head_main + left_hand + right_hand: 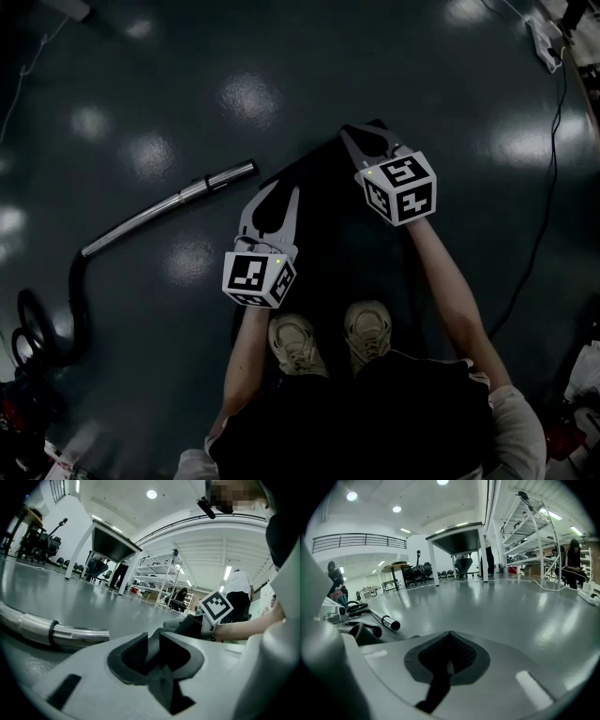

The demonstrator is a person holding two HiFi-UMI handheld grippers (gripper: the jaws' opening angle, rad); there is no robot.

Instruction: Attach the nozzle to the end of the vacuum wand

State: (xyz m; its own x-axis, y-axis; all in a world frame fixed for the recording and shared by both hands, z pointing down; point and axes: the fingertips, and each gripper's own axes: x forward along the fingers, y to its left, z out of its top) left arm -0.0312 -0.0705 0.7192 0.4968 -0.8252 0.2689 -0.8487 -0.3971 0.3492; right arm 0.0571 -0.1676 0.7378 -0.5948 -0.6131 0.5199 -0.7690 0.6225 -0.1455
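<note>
The silver vacuum wand [178, 197] lies on the dark floor at the left, its open end [246, 170] pointing toward my left gripper [281, 190]. The same tube shows in the left gripper view [70, 632] and the right gripper view [386, 620]. My left gripper [152, 646] has its jaws a little apart, and I see nothing gripped between the pads. My right gripper [367, 133] is farther out, to the right of the wand's end. Its jaws [450, 651] are shut and empty. I cannot make out a nozzle.
A black mat-like patch [328, 234] lies under both grippers and the person's shoes [333, 337]. The wand's black hose [75, 300] curls at the lower left. A cable [553, 141] runs down the right side. A table [459, 536], shelving and people stand far off.
</note>
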